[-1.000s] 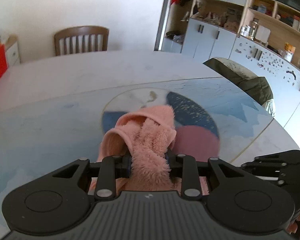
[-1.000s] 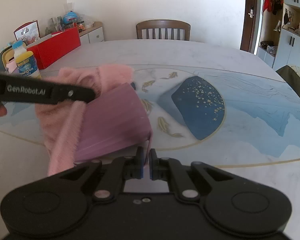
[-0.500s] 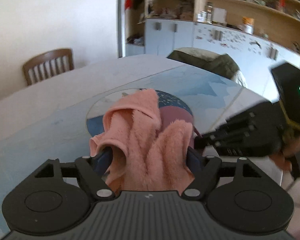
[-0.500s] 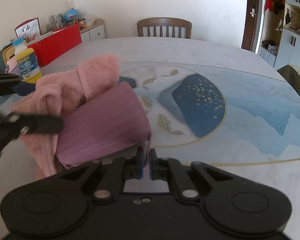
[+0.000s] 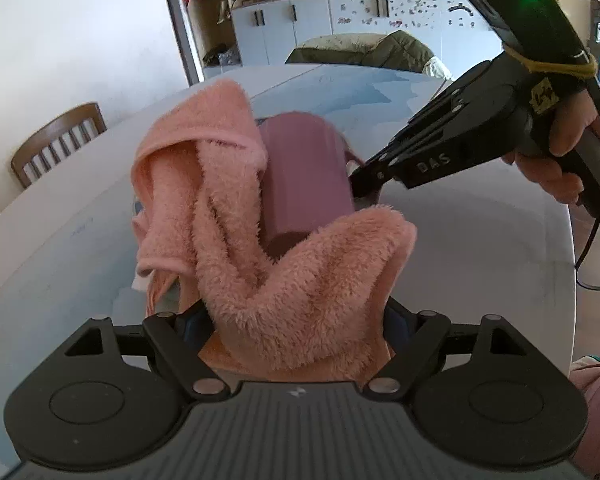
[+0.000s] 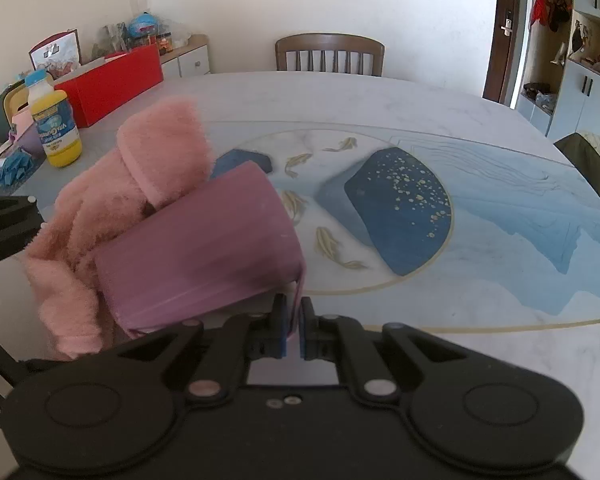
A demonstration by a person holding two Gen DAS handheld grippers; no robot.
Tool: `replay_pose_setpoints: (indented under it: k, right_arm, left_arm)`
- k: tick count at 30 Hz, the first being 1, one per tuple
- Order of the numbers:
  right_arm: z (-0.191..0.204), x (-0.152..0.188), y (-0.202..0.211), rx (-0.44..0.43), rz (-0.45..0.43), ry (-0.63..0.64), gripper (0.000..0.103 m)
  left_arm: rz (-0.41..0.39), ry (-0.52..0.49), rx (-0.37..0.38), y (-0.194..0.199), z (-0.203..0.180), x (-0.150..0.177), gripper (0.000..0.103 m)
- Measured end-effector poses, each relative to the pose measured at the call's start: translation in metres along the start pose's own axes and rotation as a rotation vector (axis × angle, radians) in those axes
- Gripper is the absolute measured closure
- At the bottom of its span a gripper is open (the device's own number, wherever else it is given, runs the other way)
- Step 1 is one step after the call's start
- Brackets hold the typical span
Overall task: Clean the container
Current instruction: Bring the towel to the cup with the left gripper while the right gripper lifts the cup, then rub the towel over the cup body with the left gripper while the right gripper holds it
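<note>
On marble table (image 6: 380, 96) w/ koi inlay, chair (image 6: 329, 55) behind, right gripper (image 6: 294, 330) jaws clenched on cup (image 6: 204, 248) rim, left gripper (image 5: 300, 328) jaws spread, just opened round towel (image 5: 300, 280).

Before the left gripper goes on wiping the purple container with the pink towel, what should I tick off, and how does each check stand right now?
1. Right gripper shut on the purple container, pinching its rim: ok.
2. Container lifted off the table and tilted on its side: ok.
3. Pink towel draped over the container: ok.
4. Left gripper clamping the towel: not ok; its jaws have just been opening and stand wide, with the towel loose between them.
5. Towel reaching inside the container: cannot tell.
6. Yellow bottle well away from the work: ok.
</note>
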State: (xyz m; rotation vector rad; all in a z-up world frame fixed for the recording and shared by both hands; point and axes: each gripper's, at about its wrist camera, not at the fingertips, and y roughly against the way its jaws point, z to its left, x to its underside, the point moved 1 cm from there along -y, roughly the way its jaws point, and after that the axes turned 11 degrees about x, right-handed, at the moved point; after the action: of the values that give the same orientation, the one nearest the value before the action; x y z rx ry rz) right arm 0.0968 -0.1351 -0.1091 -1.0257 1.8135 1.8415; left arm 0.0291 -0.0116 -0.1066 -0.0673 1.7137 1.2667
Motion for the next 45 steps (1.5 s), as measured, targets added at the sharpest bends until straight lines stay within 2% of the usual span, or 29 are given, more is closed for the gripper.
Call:
replay_pose_setpoints:
  k: [1,3,4,5,8,12,16,20,24,29,37,40,43,45]
  right_arm:
    - [0.000,0.000,-0.001,-0.001,0.005,0.000,0.098]
    - [0.000,0.001,-0.002,0.001,0.009,0.002,0.098]
    - [0.001,0.001,-0.002,0.003,0.007,0.004,0.098]
    - [0.001,0.001,-0.002,0.003,0.007,0.005,0.098]
    - [0.001,0.001,-0.002,0.004,0.007,0.006,0.098]
    - [0.001,0.001,-0.002,0.006,0.006,0.003,0.098]
    - [0.002,0.001,-0.003,0.009,0.007,0.006,0.097]
    - [0.003,0.001,-0.003,0.014,0.007,0.006,0.097]
    - [0.004,0.001,-0.003,0.019,0.009,0.009,0.097]
    - [0.004,0.002,-0.003,0.017,0.008,0.015,0.097]
    - [0.004,0.002,-0.004,0.000,0.003,0.011,0.097]
    - [0.004,0.002,-0.004,-0.004,0.004,0.010,0.097]
    - [0.005,0.001,-0.003,-0.006,0.005,0.011,0.097]
    - [0.006,0.002,-0.002,-0.006,0.005,0.014,0.097]
  left_arm:
    - [0.001,0.012,0.004,0.001,0.002,0.002,0.027]
    - [0.000,0.030,0.001,0.003,0.006,0.003,0.047]
    - [-0.001,0.037,-0.013,0.004,0.007,0.003,0.054]
    - [0.000,0.045,-0.029,0.005,0.008,0.002,0.067]
    - [-0.025,0.107,-0.030,0.011,0.015,-0.003,0.080]
    - [-0.130,0.191,0.008,0.036,0.025,-0.019,0.082]
    - [-0.237,0.195,0.061,0.059,0.020,-0.051,0.082]
    - [-0.245,0.164,0.123,0.041,0.004,-0.086,0.082]
    - [-0.216,0.140,0.136,0.008,-0.009,-0.104,0.082]
    - [-0.194,0.174,0.138,-0.014,0.003,-0.094,0.082]
    - [-0.208,0.193,0.104,0.005,0.013,-0.071,0.082]
    - [-0.198,0.227,0.068,0.012,0.023,-0.060,0.083]
    - [-0.196,0.293,0.097,0.017,0.038,-0.048,0.082]
    - [-0.179,0.294,0.070,0.020,0.039,-0.049,0.082]
